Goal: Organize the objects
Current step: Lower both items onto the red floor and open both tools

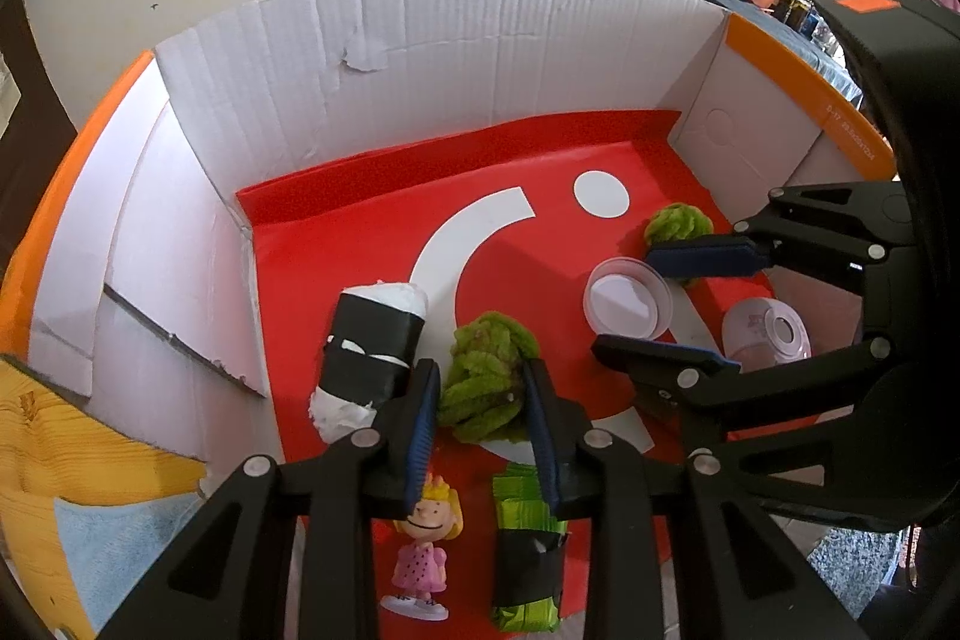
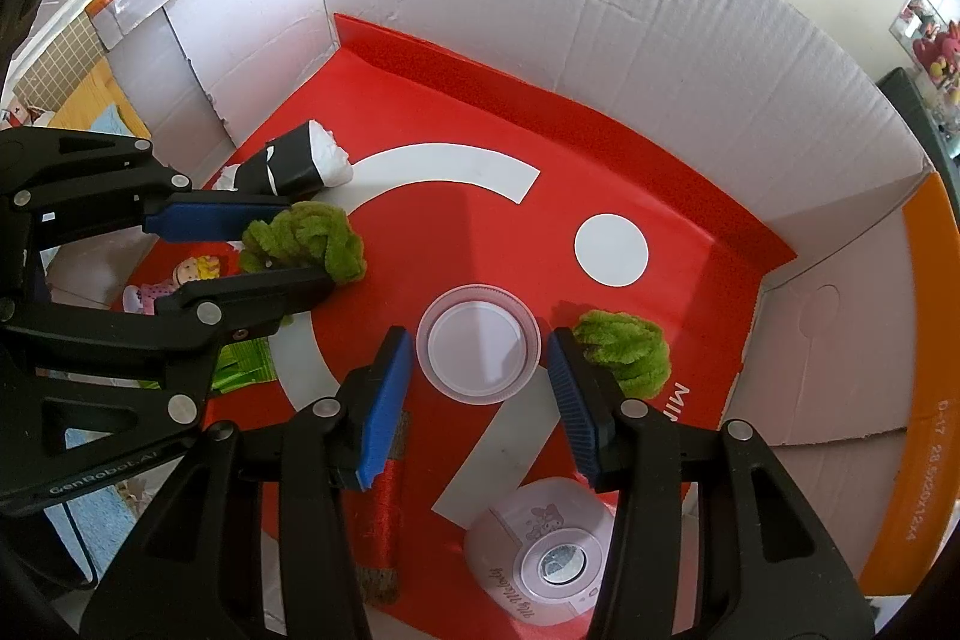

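Note:
My left gripper (image 1: 480, 370) is shut on a green fuzzy bundle (image 1: 486, 388), low over the red floor of a white cardboard box (image 1: 420, 58). The right wrist view shows the same grip, left gripper (image 2: 306, 247) on the green fuzzy bundle (image 2: 312, 235). My right gripper (image 2: 479, 343) stands open around a clear round lid (image 2: 478, 376) that lies flat, with small gaps at both pads. A second green bundle (image 2: 624, 349) sits just right of its right finger. The left wrist view also shows the right gripper (image 1: 624, 303).
Also in the box: a black-and-white roll (image 1: 372, 340), a doll figurine (image 1: 423, 550), a green foil packet with black tape (image 1: 528, 550), a white round case (image 2: 546, 562) and a red thread spool (image 2: 384, 514). A blue cloth (image 1: 114, 544) lies outside on yellow wood.

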`<control>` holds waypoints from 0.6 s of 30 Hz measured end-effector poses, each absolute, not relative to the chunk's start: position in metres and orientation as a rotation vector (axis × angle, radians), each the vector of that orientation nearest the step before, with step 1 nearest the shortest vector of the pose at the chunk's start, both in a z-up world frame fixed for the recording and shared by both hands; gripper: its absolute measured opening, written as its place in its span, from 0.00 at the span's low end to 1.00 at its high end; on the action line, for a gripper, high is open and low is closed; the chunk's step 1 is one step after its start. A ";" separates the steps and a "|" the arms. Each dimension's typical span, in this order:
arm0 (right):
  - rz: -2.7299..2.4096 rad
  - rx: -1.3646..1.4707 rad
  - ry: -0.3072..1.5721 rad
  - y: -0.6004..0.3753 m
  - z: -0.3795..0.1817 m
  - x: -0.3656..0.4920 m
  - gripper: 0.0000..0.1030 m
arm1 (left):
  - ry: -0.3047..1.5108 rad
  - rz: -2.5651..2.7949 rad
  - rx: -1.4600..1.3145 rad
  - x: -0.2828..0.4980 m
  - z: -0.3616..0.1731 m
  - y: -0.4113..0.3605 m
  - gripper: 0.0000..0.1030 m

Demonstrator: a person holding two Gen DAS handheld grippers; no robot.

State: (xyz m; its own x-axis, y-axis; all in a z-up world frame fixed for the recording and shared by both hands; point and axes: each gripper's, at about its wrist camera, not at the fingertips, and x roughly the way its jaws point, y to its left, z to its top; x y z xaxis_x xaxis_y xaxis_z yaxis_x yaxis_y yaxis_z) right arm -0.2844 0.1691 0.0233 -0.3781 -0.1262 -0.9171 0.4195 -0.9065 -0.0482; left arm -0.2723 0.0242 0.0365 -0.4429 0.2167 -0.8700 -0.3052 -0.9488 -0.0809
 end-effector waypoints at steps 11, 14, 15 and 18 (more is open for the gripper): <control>-2.355 1.486 0.396 0.177 0.031 -0.269 0.51 | 0.107 2.451 -1.425 -0.265 0.045 0.018 0.36; -2.365 1.475 0.394 0.179 0.036 -0.262 0.51 | 0.103 2.461 -1.412 -0.259 0.051 0.017 0.38; -2.368 1.472 0.394 0.180 0.037 -0.260 0.52 | 0.102 2.465 -1.407 -0.257 0.053 0.016 0.40; -2.388 1.450 0.390 0.184 0.044 -0.249 0.58 | 0.098 2.481 -1.386 -0.248 0.061 0.014 0.40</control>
